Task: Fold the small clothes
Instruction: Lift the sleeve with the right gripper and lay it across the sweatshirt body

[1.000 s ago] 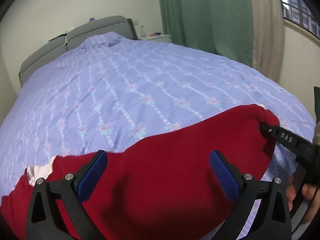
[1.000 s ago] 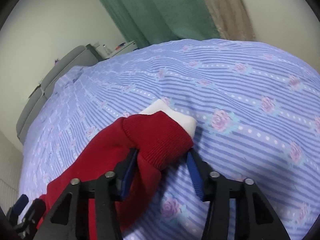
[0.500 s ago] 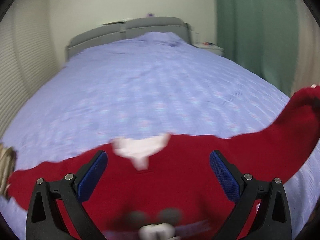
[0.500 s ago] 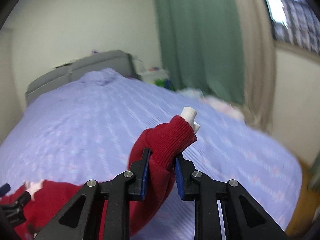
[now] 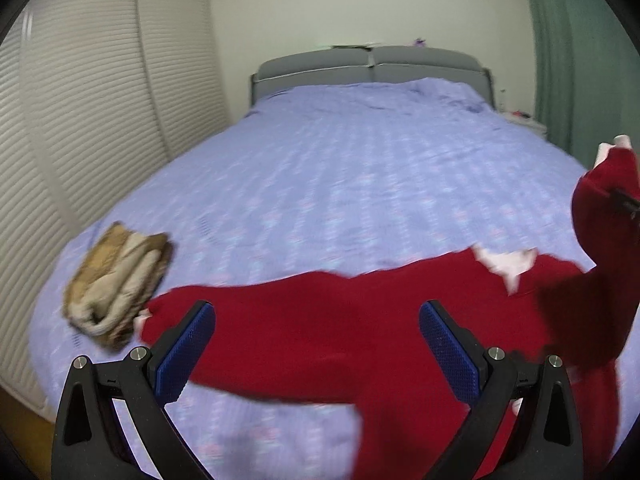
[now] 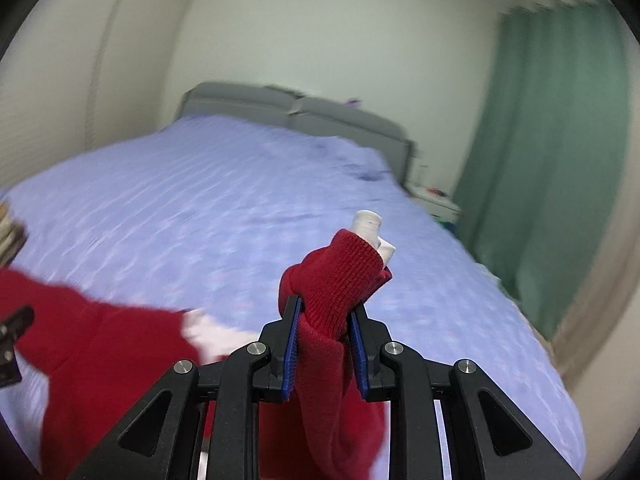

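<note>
A small red sweater [image 5: 360,320] with a white collar [image 5: 506,266] lies spread on the purple flowered bedspread [image 5: 340,168]. One sleeve stretches left toward a folded garment. My left gripper [image 5: 316,340] hovers open over the sweater's body, nothing between its blue pads. My right gripper [image 6: 325,340] is shut on the other red sleeve [image 6: 340,276] near its ribbed cuff, and a white inner cuff [image 6: 370,224] pokes out above. That sleeve is lifted off the bed. In the left wrist view the raised sleeve [image 5: 604,192] shows at the right edge.
A folded tan and cream garment [image 5: 116,276] lies at the bed's left edge, next to the left sleeve's end. A grey headboard [image 5: 368,68] stands at the far end, slatted closet doors [image 5: 72,120] on the left, a green curtain [image 6: 552,160] and a nightstand [image 6: 434,200] on the right.
My right gripper closed on the sleeve cuff and raised it off the bed. Both views swung left across the bed, and the folded tan garment came into sight.
</note>
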{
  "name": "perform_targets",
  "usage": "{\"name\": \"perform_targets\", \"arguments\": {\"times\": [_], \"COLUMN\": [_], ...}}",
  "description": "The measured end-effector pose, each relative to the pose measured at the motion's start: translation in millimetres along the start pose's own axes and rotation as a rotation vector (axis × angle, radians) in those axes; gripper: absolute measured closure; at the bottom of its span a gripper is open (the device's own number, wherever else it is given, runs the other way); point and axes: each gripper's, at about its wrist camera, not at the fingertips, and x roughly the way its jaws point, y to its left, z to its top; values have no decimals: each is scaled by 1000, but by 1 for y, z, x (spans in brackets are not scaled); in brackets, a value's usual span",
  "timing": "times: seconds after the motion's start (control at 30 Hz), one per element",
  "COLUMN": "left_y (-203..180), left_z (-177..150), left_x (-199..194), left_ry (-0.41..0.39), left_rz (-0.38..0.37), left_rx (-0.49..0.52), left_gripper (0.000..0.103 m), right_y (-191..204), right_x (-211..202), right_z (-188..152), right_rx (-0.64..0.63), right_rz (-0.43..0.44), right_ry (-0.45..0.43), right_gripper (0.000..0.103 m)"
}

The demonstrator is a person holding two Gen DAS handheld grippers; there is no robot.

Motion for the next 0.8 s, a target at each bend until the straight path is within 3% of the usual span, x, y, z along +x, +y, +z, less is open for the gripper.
{"name": "perform_targets", "arguments": {"times": [0.2,0.43,0.47,0.53,0.57,0.67,0.8], "left_y": [37,51,51,52,52,58,74], "left_z": [-26,-42,-43,-44,-44,-48,-56], "left_x": [11,19,20,22,21,22,27], "left_ry": [61,96,99,108,108,108,132], "left_rz": [29,39,36,30,27,35,47], "left_rx": [-56,-62,-64,-75,-76,-83,-107], "left_gripper": [0,0,0,0,0,0,0], "right_y": [98,144,147,149,150,159,154], "right_x": [24,42,40,37,33,20,-5], "right_z": [-34,-70,-72,-73,-73,-73,-74], "right_rx": [-155,-226,-224,-221,-217,-191,-63], "right_rz": [89,131,146,188,203,307,514], "right_ry": [103,191,186,183,173,150,131], "right_gripper": [79,76,73,45,40,40,40]}}
